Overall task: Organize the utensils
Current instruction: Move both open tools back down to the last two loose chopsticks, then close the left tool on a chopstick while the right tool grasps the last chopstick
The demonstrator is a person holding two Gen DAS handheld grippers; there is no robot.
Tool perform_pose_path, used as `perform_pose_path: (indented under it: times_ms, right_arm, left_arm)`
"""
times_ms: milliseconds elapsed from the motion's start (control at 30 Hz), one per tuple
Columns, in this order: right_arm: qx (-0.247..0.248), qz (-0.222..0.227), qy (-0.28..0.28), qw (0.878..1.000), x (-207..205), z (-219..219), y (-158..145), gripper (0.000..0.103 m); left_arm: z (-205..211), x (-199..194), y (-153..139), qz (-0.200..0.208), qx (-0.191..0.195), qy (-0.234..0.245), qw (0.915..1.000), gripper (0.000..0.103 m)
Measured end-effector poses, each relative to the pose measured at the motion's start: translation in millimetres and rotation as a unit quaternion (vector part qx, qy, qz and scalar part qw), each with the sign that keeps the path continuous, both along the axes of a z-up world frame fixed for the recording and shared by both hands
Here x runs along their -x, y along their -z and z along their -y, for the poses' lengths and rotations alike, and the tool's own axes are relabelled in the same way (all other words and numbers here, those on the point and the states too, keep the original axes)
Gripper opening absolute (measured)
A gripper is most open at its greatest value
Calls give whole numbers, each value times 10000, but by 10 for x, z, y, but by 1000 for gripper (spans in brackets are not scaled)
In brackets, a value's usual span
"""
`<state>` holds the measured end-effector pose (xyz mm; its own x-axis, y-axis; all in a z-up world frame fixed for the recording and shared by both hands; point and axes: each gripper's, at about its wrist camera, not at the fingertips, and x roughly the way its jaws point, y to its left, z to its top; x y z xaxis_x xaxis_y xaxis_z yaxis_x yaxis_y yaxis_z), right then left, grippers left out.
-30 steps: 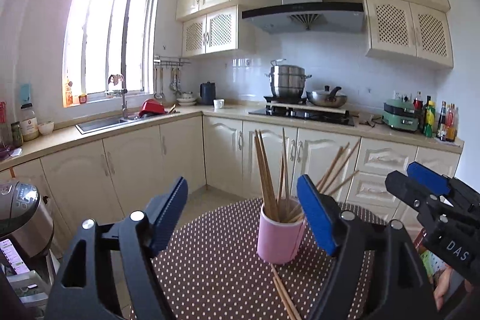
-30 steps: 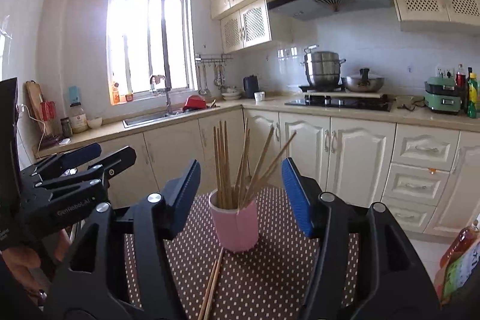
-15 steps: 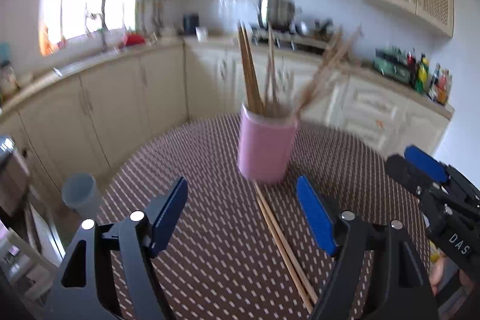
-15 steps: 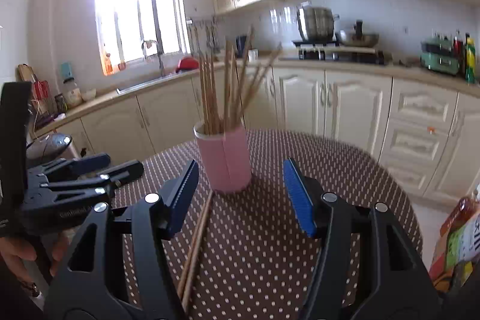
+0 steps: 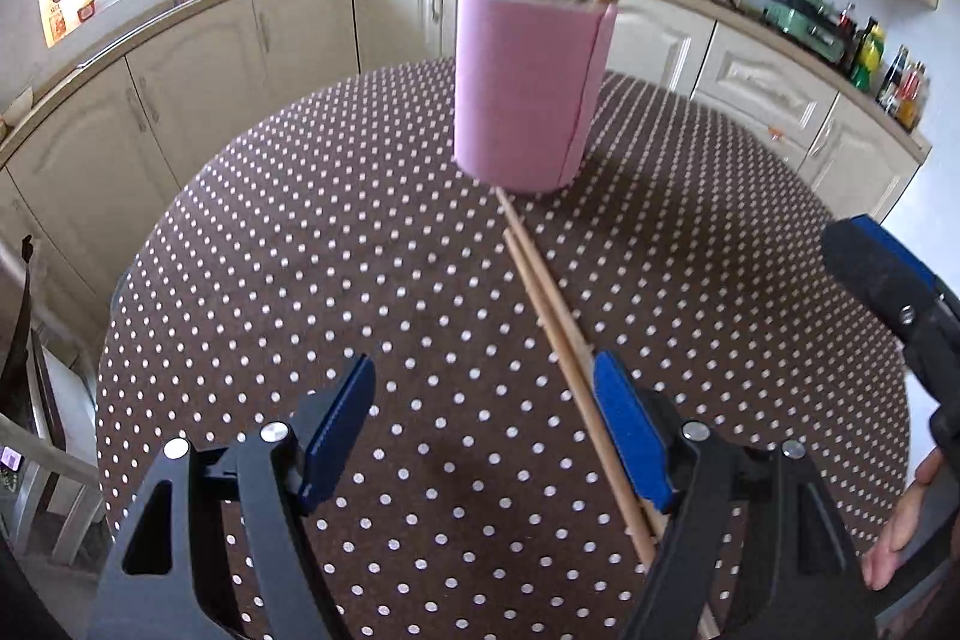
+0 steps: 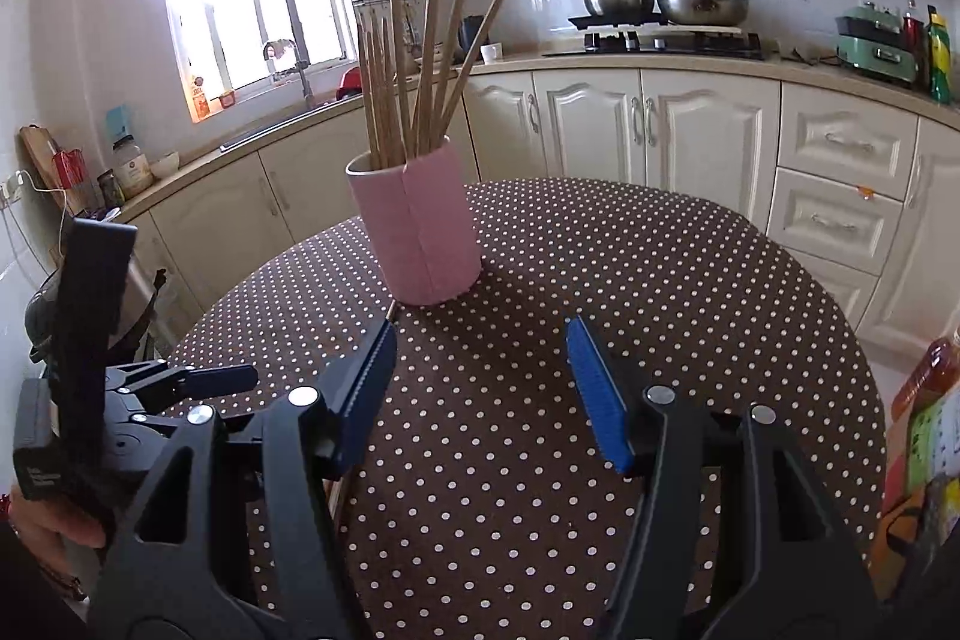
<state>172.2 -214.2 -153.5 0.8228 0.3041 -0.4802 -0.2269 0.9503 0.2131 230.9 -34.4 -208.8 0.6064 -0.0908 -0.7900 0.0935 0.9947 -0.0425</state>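
Two loose chopsticks point(image 5: 558, 334) lie on the dotted surface point(image 5: 360, 232) running out from the pink cup point(image 5: 528, 88), passing just inside the left gripper point(image 5: 483, 424)'s right finger point(image 5: 630, 436), both grippers spread wide, right gripper point(image 6: 480, 388) empty near the cup.

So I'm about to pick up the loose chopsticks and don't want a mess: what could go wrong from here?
The two loose chopsticks lie flat on the tablecloth, right against one blue pad of the open left tongs, so closing may catch only one or roll them apart. Their far ends reach the pink cup, which is packed with tall chopsticks; a nudge might tip it.
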Motion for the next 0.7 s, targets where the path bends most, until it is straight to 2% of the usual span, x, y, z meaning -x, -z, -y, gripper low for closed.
perform_pose_path:
  times_ms: [133, 400, 600, 700]
  right_arm:
    - [22, -48, -15, 10000, -7, -25, 51, 59]
    - [20, -89, 4, 10000, -34, -47, 41, 60]
    - [-45, -113, 45, 9999, -43, -18, 54, 60]
    - [-34, -121, 52, 9999, -48, -13, 57, 60]
  left_arm:
    - [42, -69, 93, -133, -106, -37, 9998, 74]
    - [105, -189, 92, -243, -85, -120, 9996, 74]
    - [257, -293, 115, -343, -433, -183, 9983, 74]
    - [252, -329, 103, -376, -342, -239, 9984, 74]
